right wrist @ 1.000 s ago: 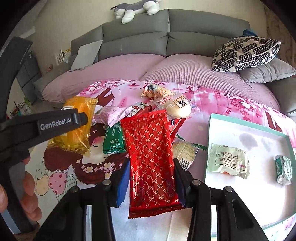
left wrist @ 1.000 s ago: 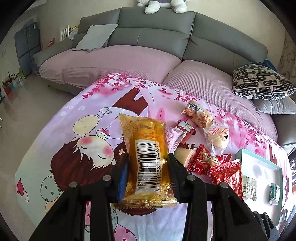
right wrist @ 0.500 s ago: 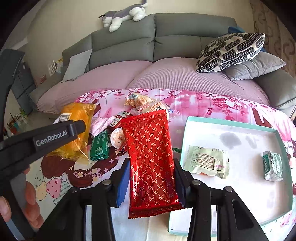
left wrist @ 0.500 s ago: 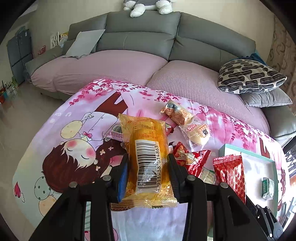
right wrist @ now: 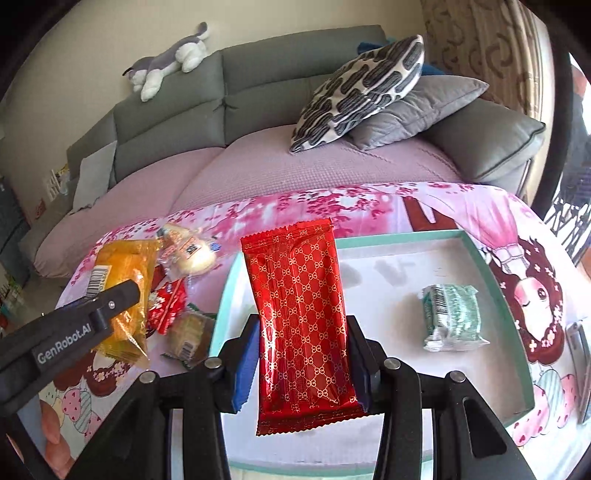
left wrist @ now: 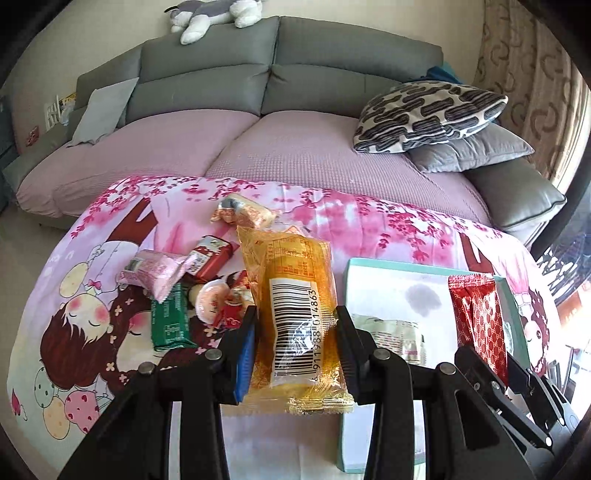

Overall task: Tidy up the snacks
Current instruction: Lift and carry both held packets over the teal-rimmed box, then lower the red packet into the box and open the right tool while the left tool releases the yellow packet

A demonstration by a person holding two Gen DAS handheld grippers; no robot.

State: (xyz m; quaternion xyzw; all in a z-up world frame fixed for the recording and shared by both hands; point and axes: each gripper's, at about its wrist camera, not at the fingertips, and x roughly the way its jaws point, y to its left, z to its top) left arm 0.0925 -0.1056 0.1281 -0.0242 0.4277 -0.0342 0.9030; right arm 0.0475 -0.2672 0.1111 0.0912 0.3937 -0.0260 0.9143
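A: Yellow film first. Item one?

B: Yellow snack packet point(left wrist: 295, 317), barcode side facing my left wrist camera. My left gripper point(left wrist: 295, 350) is clamped on its lower half, one finger on each long edge; the packet stands upright between them, lifted off the bench point(left wrist: 388, 225).

A: Item two?

B: Red snack packet point(right wrist: 303, 325) with a gold lattice print. My right gripper point(right wrist: 301, 362) pinches it the same way, upright, held above the near left part of the white tray point(right wrist: 476, 254), which has a teal rim.

A: Tray contents?

B: Two entries. Pale green wrapped snack point(right wrist: 452, 317) lying at the right side of the tray floor. Beige flat packet point(left wrist: 395, 332), seen only from the left wrist view, partly hidden behind my left gripper's right finger.

A: Loose stock on the bench?

B: Left of the tray, on the pink cartoon cloth point(left wrist: 88, 314), a cluster: pink pouch point(left wrist: 155, 269), dark green bar point(left wrist: 171, 321), red and white box point(left wrist: 212, 251), round pale bun in clear wrap point(right wrist: 194, 254), an orange-print wrapped roll point(left wrist: 245, 214) at the far edge, small red packets point(right wrist: 168, 304) near the middle. Several overlap; I cannot tell the exact count.

A: Surroundings?

B: Grey sofa point(left wrist: 280, 70) behind the bench, patterned cushion point(left wrist: 428, 114) on a grey one, plush toy point(left wrist: 210, 14) on the backrest.
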